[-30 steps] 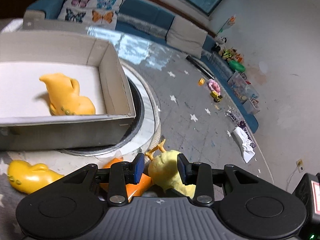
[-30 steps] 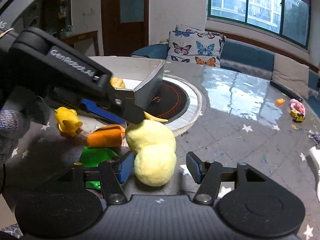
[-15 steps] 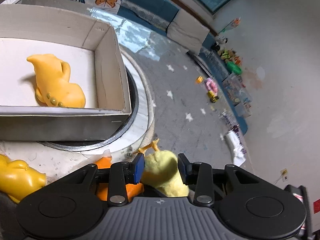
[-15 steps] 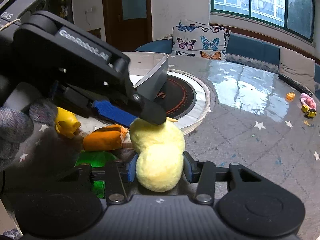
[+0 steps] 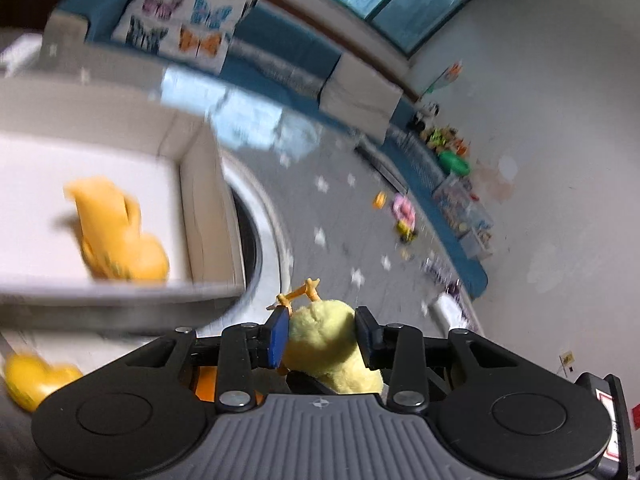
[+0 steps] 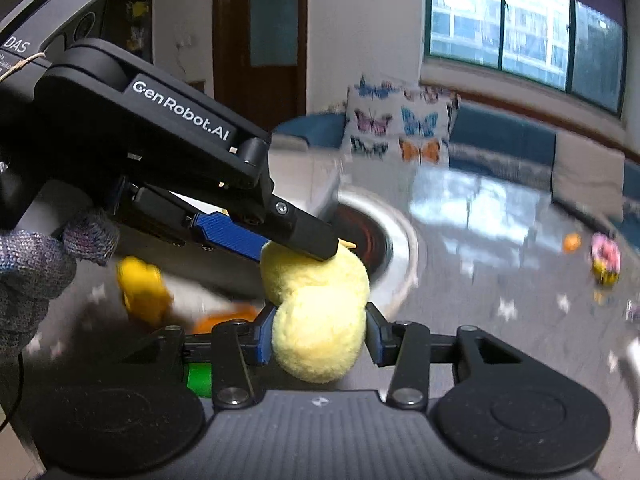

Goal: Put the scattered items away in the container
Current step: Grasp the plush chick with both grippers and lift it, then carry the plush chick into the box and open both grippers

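Plush chick (image 6: 318,312), pale yellow, soft, two rounded lobes, thin orange feet (image 5: 300,292) at the far end. Location: between both tools, near and right of the container, apparently lifted off the grey star-patterned table (image 5: 340,208), though blur hides the gap.

Left gripper (image 5: 320,334): pinching the chick's far lobe, blue pads against the fluff on both sides.

Right gripper (image 6: 318,338): pinching the near lobe; pads (image 6: 262,336) pressed into the pile.

Change from a second ago: right jaws, then spread wide around the near lobe, are now closed on it. Left grip unchanged. Both views are now smeared by motion, where before they were sharp; judged a carry under way toward the box.

Container (image 5: 200,184): white cardboard box, far left, resting on a round hob ring (image 5: 264,240). Holds one orange squeaky toy (image 5: 116,232), same spot as before.

Outstanding on the table: yellow toy (image 6: 142,288), near left; orange piece (image 6: 224,318) beside it; green item (image 6: 198,378), mostly hidden below the right tool.

Meaning: second item secured, release over the box comes next.
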Motion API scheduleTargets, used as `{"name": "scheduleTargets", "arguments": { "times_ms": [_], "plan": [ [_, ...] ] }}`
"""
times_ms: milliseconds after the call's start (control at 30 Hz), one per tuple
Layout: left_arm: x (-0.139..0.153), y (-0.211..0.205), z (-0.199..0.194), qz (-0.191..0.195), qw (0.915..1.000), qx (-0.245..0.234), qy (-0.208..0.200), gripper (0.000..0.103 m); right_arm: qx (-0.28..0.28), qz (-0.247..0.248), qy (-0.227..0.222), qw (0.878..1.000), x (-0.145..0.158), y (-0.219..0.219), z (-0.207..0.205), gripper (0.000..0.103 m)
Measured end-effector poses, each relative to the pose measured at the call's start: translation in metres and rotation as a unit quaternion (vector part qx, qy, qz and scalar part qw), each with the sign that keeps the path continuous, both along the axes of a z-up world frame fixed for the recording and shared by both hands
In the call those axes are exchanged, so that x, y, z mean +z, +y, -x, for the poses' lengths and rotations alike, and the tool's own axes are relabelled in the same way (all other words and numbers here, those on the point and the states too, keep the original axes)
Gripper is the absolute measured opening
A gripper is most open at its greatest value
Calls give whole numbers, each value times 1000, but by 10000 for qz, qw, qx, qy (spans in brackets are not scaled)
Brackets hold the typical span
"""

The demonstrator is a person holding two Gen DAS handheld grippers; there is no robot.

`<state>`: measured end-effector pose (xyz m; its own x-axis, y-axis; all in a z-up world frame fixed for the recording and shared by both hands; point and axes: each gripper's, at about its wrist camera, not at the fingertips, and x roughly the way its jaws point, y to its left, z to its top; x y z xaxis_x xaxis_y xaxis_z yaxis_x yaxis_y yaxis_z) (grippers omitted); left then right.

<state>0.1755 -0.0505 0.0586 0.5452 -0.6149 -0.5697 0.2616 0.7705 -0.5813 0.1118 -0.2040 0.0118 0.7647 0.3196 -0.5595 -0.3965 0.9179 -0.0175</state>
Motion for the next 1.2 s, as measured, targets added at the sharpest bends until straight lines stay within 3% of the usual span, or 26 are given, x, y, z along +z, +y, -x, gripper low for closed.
{"name": "scheduleTargets", "arguments": {
  "times_ms": [133,300,600,1067,1200],
  "plan": [
    [22,16,-9,-30,9990,238,-371,38,122,-35,-341,9993,18,15,-20,44],
    [29,41,-36,-77,9967,599,-548,38,262,-117,-484,9984,24,39,-59,44],
    [-3,75,-87,34,9964,830,-173,37,377,23,-139,9992,-1,76,-121,44],
    [-23,88,-99,139,9963,846,-1,37,379,240,-43,9990,-14,84,-126,45],
    [-22,87,-97,96,9963,860,8,37,387,186,-113,9990,-10,82,-120,51]
  ]
}}
